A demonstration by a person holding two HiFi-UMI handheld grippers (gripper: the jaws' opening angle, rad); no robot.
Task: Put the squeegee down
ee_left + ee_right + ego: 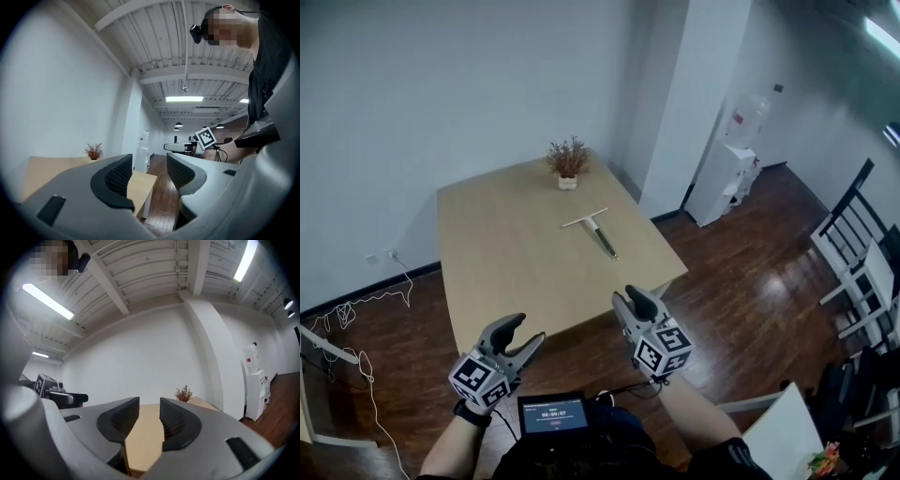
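Observation:
A squeegee with a pale blade and dark handle lies on the wooden table, toward its right side. Both grippers hang in the air in front of the table's near edge, far from the squeegee. My left gripper is open, with nothing between its jaws. My right gripper is also open and empty. The squeegee does not show in either gripper view.
A small potted dry plant stands at the table's far edge. A water dispenser stands beside a white column. Black chairs stand at the right. Cables lie on the dark wood floor at the left.

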